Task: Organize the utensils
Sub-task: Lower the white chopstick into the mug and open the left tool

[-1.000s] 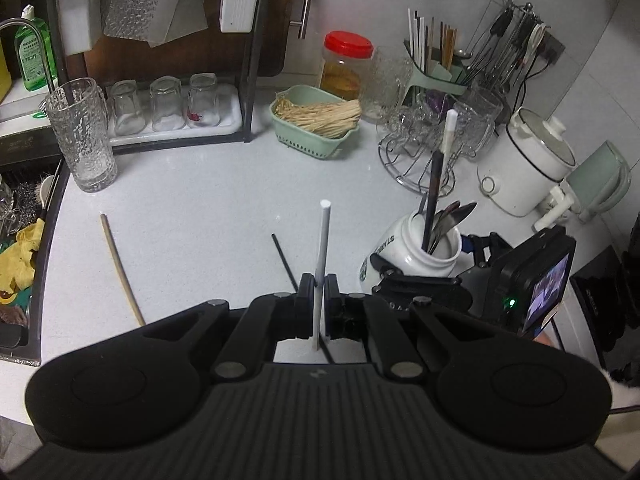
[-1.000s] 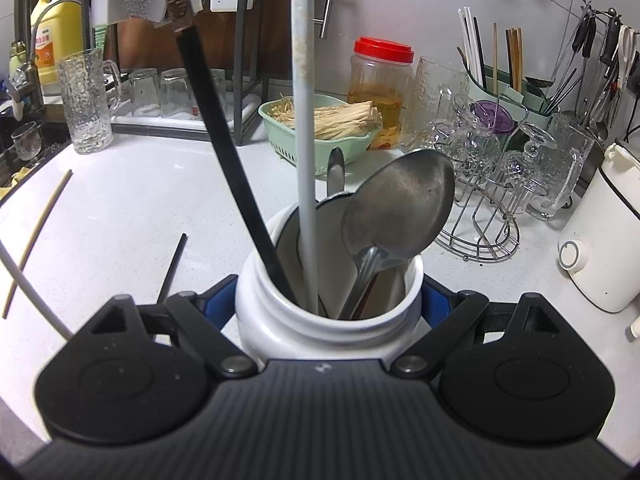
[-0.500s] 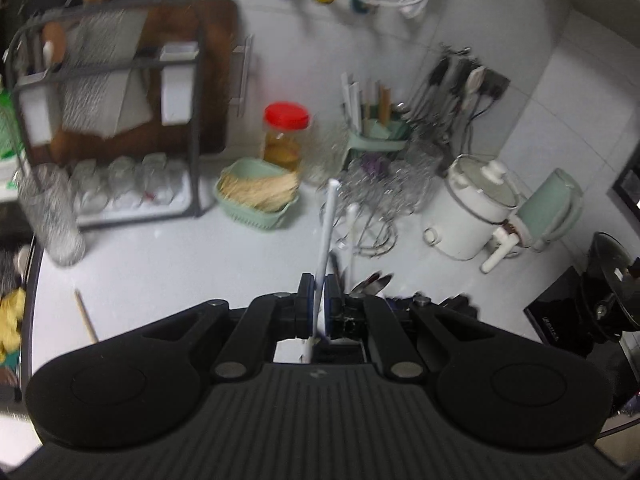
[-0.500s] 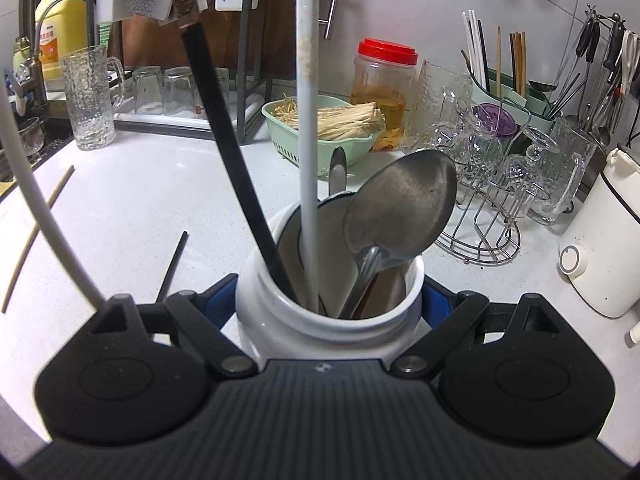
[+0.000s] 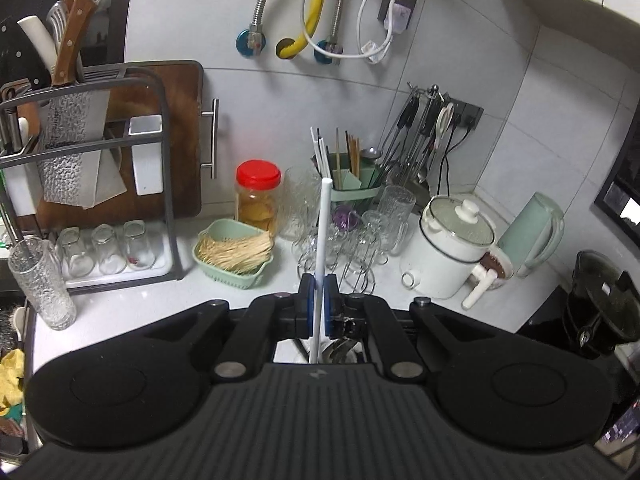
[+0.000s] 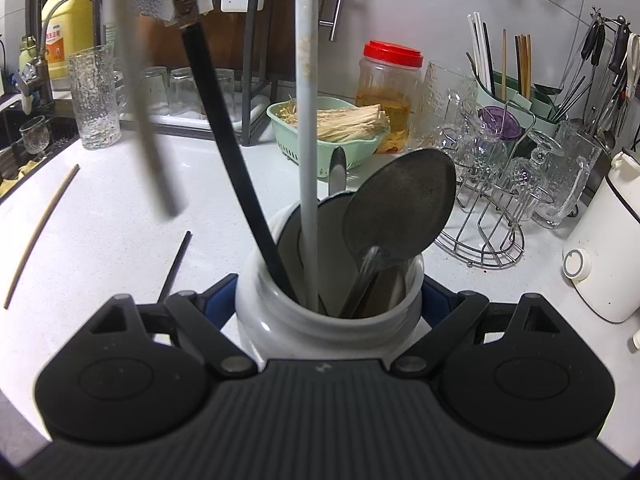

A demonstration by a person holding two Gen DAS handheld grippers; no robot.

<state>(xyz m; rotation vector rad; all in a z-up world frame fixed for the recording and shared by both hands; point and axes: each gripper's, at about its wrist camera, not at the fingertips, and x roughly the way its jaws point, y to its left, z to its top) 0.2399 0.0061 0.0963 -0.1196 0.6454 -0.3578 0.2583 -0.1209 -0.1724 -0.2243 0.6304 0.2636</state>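
The left tool (image 5: 319, 306) is pinching a white chopstick (image 5: 322, 248) upright between its pressed-together blue pads, carrying it above the white jar (image 6: 332, 320), which the right tool (image 6: 328, 304) is clamping by its sides and steadying near the front edge of the surface (image 6: 120, 208). The jar is already holding a black chopstick (image 6: 224, 152), a pale chopstick (image 6: 307, 160) and two spoons (image 6: 396, 208), so the sorting seems well under way; a wooden chopstick (image 6: 40, 236) and a thin black one (image 6: 176, 264) are still lying loose toward the left edge. Only the right view is showing those strays and the jar's contents, with the carried stick as a blur, while the left view is showing the grip itself and only a glimpse of the jar.
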